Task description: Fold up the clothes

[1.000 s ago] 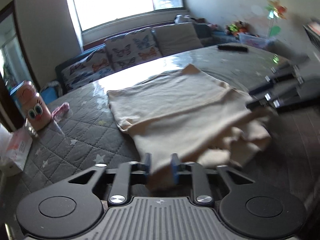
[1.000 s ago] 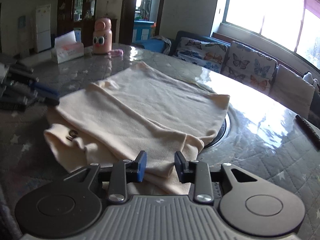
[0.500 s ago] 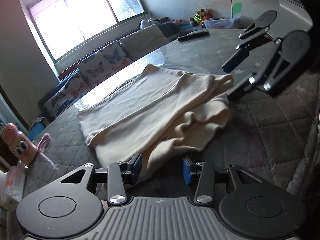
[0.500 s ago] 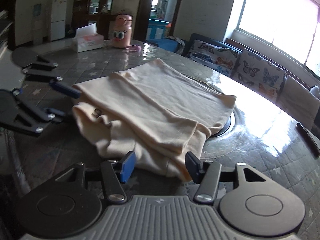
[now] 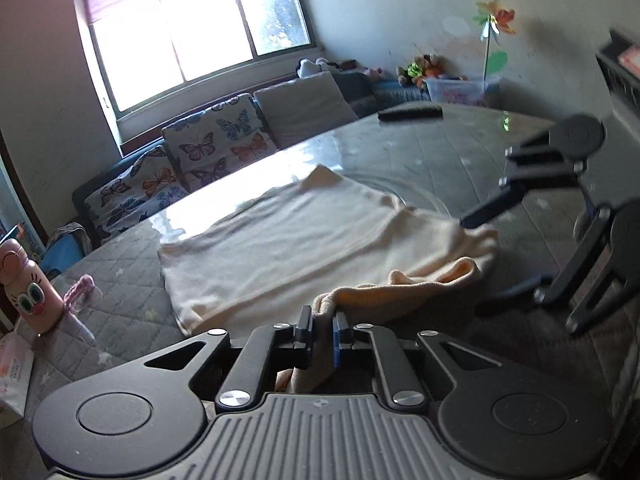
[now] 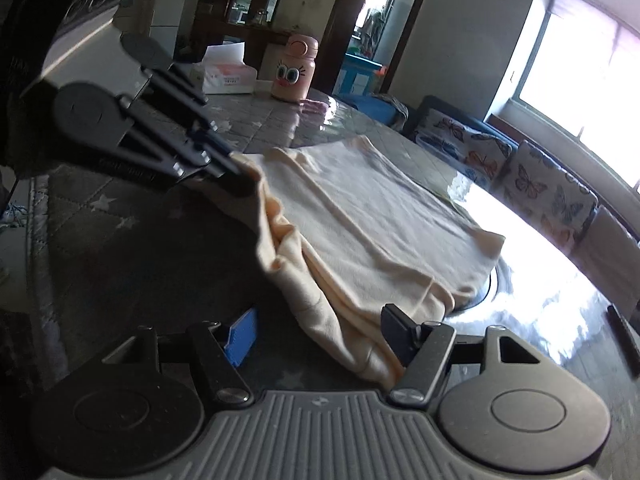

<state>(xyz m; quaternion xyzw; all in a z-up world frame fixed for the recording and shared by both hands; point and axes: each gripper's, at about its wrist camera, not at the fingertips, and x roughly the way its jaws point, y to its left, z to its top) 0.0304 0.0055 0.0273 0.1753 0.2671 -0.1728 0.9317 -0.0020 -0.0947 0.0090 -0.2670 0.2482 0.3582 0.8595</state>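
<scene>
The cream garment (image 5: 304, 236) lay partly folded on the bench (image 5: 440, 152); left claw (image 5: 320, 336) pinched its edge (right claw (image 6: 320, 334) spread), fold unfinished.

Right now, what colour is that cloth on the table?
Pale cream, plain; the cloth shows best in the right wrist view.

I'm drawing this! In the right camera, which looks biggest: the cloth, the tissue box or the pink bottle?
1. Cloth, by far.
2. Tissue box and pink bottle look about alike, so no ranking; both sit far back on the table.
</scene>
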